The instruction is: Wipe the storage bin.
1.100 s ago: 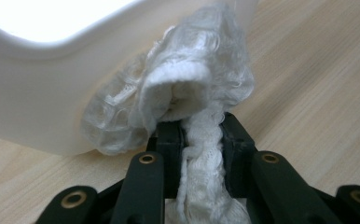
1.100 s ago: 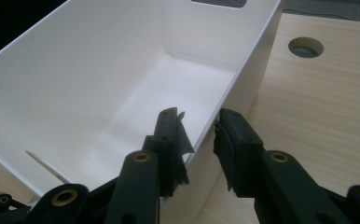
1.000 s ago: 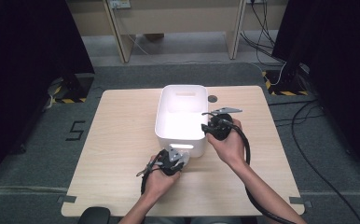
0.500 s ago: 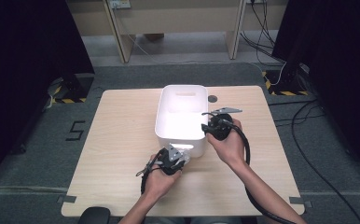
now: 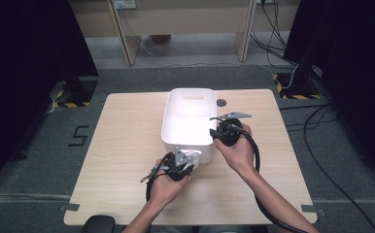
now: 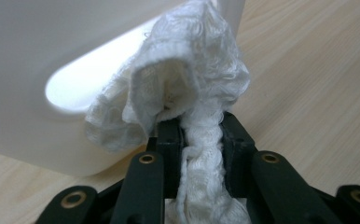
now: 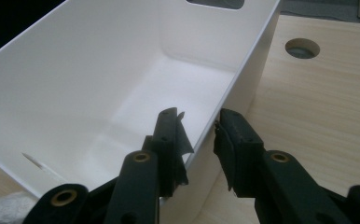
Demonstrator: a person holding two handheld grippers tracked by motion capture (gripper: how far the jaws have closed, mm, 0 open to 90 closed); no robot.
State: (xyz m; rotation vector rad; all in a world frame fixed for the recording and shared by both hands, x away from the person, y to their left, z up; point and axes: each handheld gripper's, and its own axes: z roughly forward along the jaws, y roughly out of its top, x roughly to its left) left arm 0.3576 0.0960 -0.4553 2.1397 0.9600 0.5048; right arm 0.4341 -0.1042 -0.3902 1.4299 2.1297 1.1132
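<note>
Left gripper, nearest the table's front edge, is clamped tight on a white cloth; the cloth bunches out past its jaws and sits against the near outer wall of the white bin, by the handle slot. Right gripper straddles the bin's right wall, one jaw inside, one outside; whether the pads press the wall I cannot tell. The bin stands mid-table. Beyond it, a round hole in the tabletop.

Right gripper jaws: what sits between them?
In the right gripper view, the right gripper straddles the white bin: its side wall stands between the jaws.
</note>
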